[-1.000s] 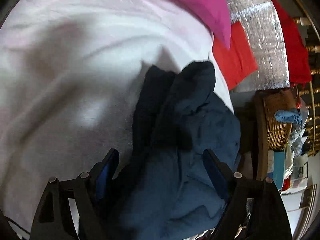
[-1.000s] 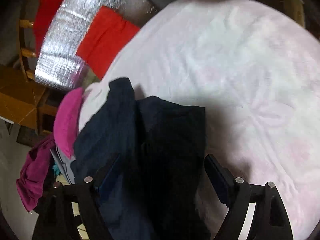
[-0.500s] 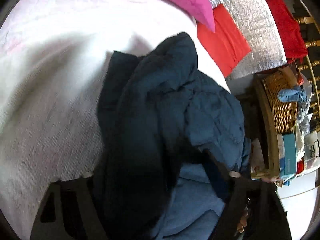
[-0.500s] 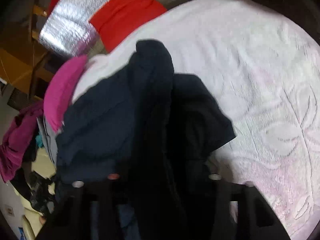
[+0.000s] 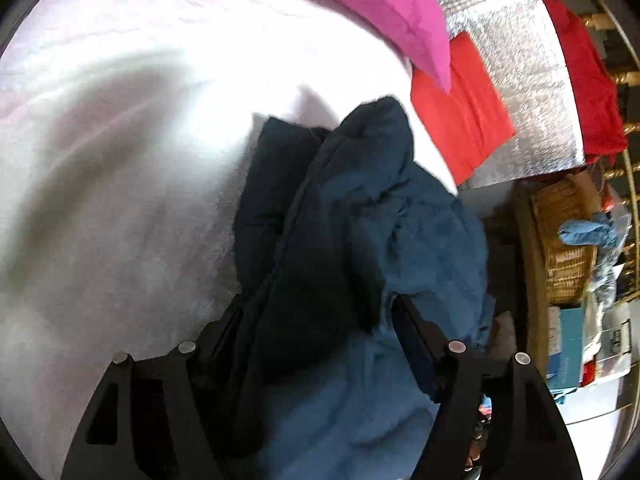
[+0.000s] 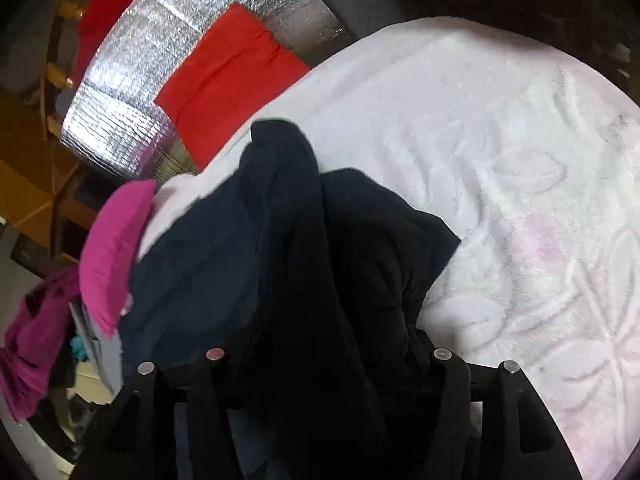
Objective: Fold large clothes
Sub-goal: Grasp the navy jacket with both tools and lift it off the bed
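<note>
While bunched folds fill both sets of jaws, the dark blue garment (image 5: 352, 240) is pinched by the left gripper (image 5: 316, 320) and right gripper (image 6: 324, 344), draped at frame centre over the white blanket (image 6: 500, 152).

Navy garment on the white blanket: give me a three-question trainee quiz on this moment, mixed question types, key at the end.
1. True or false: the navy garment lies flat and spread out on the white blanket.
2. Multiple choice: in the right wrist view, what lies on the silver foil mat? A) a red cloth B) a green towel C) a book
3. Fill in: in the left wrist view, the wicker basket holds a light ____ cloth.

Key: 1 false, it is bunched up between the fingers of the left gripper and the right gripper. 2 A, the red cloth. 3 blue.
</note>
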Demonstrator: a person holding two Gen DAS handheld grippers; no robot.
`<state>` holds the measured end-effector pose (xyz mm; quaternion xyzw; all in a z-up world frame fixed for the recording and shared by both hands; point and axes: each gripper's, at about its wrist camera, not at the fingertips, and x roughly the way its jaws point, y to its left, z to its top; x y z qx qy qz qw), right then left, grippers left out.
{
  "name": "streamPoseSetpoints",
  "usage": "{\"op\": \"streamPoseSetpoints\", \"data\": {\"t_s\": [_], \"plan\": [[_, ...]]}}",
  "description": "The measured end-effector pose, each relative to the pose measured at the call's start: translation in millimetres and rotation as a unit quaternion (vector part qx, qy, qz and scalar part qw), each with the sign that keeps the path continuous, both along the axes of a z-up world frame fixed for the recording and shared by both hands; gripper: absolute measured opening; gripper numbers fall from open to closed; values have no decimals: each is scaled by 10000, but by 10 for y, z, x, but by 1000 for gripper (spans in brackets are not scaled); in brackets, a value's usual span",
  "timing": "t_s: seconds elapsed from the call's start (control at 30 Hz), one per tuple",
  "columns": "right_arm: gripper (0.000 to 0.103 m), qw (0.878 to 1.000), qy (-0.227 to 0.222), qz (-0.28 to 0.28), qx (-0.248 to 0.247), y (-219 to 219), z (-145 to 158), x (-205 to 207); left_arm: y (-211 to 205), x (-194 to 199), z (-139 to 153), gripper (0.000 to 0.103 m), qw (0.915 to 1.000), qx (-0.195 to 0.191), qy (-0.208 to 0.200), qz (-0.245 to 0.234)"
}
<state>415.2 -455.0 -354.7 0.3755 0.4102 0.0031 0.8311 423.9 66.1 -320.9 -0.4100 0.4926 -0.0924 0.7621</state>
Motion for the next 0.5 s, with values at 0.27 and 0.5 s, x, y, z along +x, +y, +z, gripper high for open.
{"op": "streamPoseSetpoints", "data": {"t_s": [0.27, 0.5], "plan": [[73, 9975, -81, -355, 599, -265, -12, -420, 300, -322, 77, 78, 9997, 73, -228, -86], [36, 9988, 350, 12, 337, 36, -82, -111, 93, 19, -137, 52, 9997, 80, 90, -231]]}}
